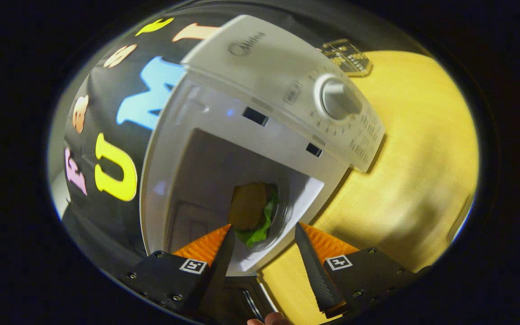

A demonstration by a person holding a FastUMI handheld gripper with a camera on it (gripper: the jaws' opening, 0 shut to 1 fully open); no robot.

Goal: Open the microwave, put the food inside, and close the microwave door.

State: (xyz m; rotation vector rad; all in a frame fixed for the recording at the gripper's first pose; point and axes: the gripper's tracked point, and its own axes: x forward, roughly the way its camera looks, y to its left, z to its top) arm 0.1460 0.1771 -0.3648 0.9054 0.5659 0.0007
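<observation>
Hand-held gripper (262, 234) agape before microwave (260, 135)

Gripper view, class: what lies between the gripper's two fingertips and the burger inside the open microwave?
Nothing solid. In the gripper view the open gripper sits just before the burger on its clear dish; between them shows a bare part of the microwave floor.

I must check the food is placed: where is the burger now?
In the gripper view the burger sits inside the open microwave, just ahead of the open gripper, nearer its left finger.
</observation>
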